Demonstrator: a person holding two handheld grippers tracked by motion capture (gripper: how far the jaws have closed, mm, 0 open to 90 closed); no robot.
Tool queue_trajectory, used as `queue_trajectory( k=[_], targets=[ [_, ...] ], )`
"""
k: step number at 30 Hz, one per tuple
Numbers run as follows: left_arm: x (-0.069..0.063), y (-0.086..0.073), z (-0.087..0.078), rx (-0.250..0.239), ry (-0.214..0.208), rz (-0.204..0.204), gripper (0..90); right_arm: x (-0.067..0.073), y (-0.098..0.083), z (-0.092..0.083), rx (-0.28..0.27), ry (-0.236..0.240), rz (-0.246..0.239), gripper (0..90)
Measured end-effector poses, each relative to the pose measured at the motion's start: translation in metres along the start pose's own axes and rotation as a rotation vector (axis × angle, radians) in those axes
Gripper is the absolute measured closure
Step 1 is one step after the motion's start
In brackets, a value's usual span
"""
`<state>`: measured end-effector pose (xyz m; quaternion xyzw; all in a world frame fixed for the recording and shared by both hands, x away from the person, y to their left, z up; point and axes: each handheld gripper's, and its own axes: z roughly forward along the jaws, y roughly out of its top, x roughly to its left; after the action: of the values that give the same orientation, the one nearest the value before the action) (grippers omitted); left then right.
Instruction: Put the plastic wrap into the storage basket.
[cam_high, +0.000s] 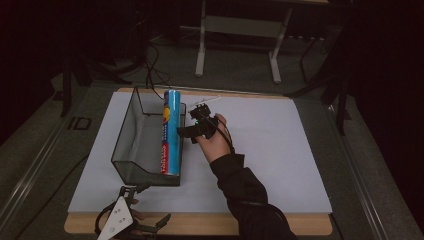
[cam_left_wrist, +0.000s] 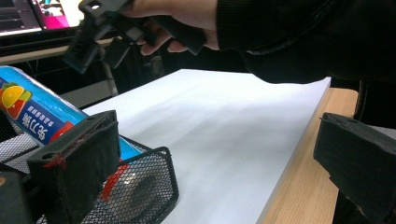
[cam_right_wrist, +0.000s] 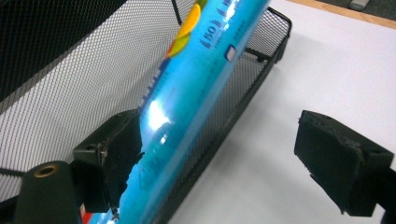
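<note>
— Two tongs from above: where's the blue tube?
— Lying in the mesh basket on the desk; right tongs beside it.
— Left tongs view?
— Left tongs released, empty.
— Right tongs view?
— Right tongs released; tube between jaws, unpressed.

My right hand reaches far out from the near edge, its dark sleeve slanting up to the left. The right gripper points left with its jaws standing apart, nothing pressed between them. My left gripper rests low at the near-left corner, jaws spread wide and empty, pointing right.
</note>
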<state>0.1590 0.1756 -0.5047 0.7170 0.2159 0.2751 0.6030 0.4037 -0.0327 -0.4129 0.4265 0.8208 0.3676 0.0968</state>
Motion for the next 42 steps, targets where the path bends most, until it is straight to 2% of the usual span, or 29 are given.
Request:
queue_trajectory(
  k=[7, 20, 24, 27, 30, 37, 42],
  targets=[
    [0.001, 0.0, 0.0, -0.003, 0.003, -0.005, 1.2, -0.017, -0.012, -0.022, -0.048, -0.028, -0.015, 14.6],
    [0.002, -0.001, 0.0, 0.006, 0.006, 0.002, 1.2, -0.038, -0.048, -0.059, -0.085, -0.01, -0.02, 14.2],
    [0.002, -0.001, 0.001, 0.004, 0.008, -0.005, 1.2, -0.04, -0.059, -0.068, -0.095, -0.01, -0.045, 14.3],
    [0.002, -0.001, 0.001, 0.008, 0.006, -0.003, 1.2, -0.043, -0.066, -0.076, -0.104, 0.008, -0.039, 14.2],
    [0.002, -0.001, 0.002, 0.008, 0.004, 0.0, 1.2, -0.044, -0.073, -0.083, -0.12, 0.004, -0.049, 14.2],
    [0.002, -0.001, 0.002, 0.008, 0.003, -0.002, 1.2, -0.051, -0.091, -0.092, -0.122, -0.016, -0.067, 14.2],
    [0.002, -0.002, 0.002, 0.008, 0.006, -0.003, 1.2, -0.062, -0.107, -0.093, -0.119, -0.022, -0.066, 14.2]
  ],
)
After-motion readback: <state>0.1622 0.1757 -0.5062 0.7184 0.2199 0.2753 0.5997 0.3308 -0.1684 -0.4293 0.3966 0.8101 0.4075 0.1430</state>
